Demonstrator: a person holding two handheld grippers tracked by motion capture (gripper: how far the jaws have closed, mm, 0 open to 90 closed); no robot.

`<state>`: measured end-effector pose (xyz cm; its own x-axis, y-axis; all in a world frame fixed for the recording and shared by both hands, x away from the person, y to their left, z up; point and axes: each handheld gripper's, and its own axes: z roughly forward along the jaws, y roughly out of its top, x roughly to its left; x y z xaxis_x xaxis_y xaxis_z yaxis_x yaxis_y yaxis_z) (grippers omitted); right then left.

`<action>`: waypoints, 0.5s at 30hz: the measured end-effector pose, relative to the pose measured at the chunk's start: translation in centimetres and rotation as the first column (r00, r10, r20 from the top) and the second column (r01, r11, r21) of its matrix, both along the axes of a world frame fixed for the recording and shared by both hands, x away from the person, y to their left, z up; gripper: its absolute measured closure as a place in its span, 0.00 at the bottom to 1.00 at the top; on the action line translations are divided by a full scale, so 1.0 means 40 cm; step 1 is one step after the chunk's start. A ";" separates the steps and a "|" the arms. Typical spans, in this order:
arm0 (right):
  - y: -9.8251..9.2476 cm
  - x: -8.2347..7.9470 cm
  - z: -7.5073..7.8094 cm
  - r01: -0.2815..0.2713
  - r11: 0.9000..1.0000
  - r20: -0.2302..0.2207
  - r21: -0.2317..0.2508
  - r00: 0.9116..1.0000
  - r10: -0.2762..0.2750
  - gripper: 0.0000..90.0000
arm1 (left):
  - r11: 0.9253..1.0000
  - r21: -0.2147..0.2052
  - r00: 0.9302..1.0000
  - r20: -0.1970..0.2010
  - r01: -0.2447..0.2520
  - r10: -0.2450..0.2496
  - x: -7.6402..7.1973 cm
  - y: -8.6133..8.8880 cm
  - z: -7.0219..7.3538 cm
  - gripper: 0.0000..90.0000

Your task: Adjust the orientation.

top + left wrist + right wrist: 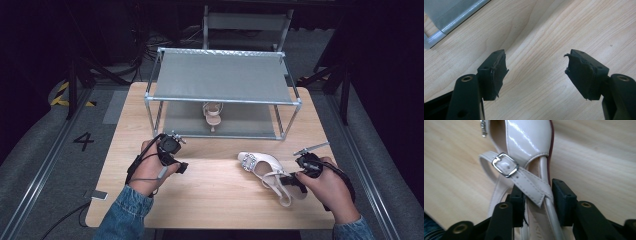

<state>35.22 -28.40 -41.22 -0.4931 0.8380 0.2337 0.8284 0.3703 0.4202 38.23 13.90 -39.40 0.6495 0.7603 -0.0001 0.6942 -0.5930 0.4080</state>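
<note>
A person sits at the near edge of a pale wooden table (210,200), denim sleeves coming in from six o'clock, a black two-fingered gripper in each hand. At about four o'clock on the table, the right gripper (289,181) has its fingers set around the heel end of a glossy cream patent-leather high-heeled sandal (262,167), which lies on the wood with its jewelled toe pointing toward ten o'clock. In the right gripper view, the right gripper's black fingers (564,202) stand on either side of the sandal's rear, with the loose buckled ankle strap (524,177) crossing between them; they look close against the shoe, but whether the pads truly press on it cannot be told for certain. At about eight o'clock, the left gripper (181,167) hovers over bare wood with its fingers (494,75) wide apart and nothing between them. Farther off, at twelve o'clock, stands a two-tier shoe rack of silver metal tubing with grey fabric shelves (222,77); a matching cream sandal (213,114) already rests on its lower shelf. The step in hand appears to be taking hold of the second shoe. The next move likely calls for a firm grip on the heel, not just the loose strap, then a lift and carry toward twelve o'clock, sliding the shoe under the top shelf beside its partner.
</note>
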 end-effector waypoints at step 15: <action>-0.054 0.035 0.007 0.084 0.992 0.264 -0.095 0.963 -0.056 0.48 | 1.000 -0.002 1.000 -0.005 -0.013 0.013 -0.008 0.011 -0.001 0.35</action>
<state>36.61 -30.56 -40.95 -0.4642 0.8856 0.0142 0.7212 0.3686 0.5865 37.92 14.32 -39.43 0.6396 0.7687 -0.0053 0.7040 -0.5830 0.4055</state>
